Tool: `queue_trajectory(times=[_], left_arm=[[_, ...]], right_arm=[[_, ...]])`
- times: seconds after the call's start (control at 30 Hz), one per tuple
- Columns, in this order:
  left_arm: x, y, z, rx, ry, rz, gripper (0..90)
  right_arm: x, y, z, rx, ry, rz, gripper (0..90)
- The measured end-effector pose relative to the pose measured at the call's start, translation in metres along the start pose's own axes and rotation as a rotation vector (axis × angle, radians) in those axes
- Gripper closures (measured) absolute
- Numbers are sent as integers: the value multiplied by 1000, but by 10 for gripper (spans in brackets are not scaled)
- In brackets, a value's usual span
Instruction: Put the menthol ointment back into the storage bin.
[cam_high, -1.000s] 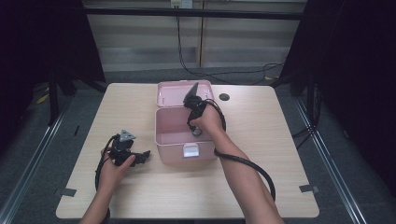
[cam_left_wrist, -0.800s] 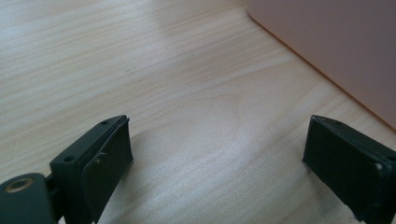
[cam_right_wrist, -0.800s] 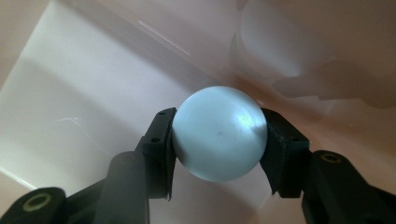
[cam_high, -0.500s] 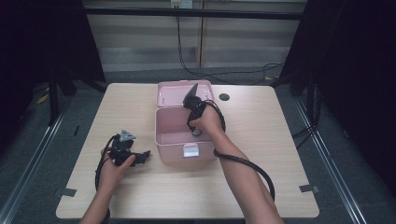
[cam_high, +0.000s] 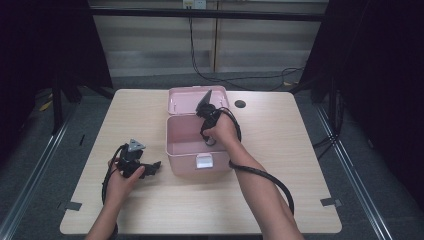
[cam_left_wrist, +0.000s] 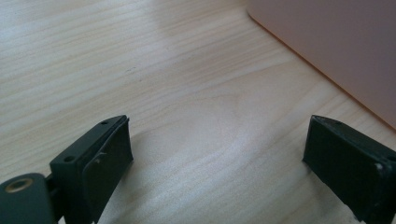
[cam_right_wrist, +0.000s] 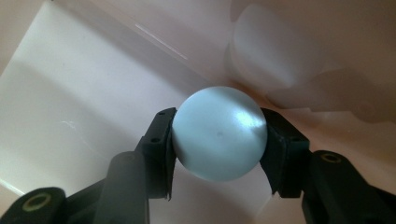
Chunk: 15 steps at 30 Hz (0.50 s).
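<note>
A pink box (cam_high: 197, 160) stands open at the middle of the table, its lid (cam_high: 182, 100) tipped back behind it. My right gripper (cam_high: 206, 131) reaches down into the box. In the right gripper view a pale blue ball (cam_right_wrist: 218, 133) sits between the two black pads, which press on its sides; the right gripper (cam_right_wrist: 218, 140) is shut on it, just above the box's pale inner floor (cam_right_wrist: 70, 107). My left gripper (cam_high: 155, 166) rests on the table left of the box. Its jaws stand wide apart over bare wood, left gripper (cam_left_wrist: 217, 154) open and empty, with the box wall (cam_left_wrist: 336, 46) at the upper right.
The wooden table (cam_high: 300, 165) has a dark round hole (cam_high: 240, 104) behind the box at the right. Black cables trail from both grippers across the tabletop. Dark frame posts (cam_high: 57, 100) stand off the table's left and right sides.
</note>
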<state>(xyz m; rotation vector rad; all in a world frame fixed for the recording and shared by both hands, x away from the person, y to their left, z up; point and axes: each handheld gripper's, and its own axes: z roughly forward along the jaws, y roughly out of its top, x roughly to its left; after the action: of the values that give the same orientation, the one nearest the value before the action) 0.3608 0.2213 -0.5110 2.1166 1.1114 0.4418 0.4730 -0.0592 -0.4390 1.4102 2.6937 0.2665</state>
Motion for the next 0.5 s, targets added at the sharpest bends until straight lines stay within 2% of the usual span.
queue_trajectory(times=[0.5], left_arm=[[0,0,0,0,1,-1,72]], right_arm=[[0,0,2,-7,0,-2,507]])
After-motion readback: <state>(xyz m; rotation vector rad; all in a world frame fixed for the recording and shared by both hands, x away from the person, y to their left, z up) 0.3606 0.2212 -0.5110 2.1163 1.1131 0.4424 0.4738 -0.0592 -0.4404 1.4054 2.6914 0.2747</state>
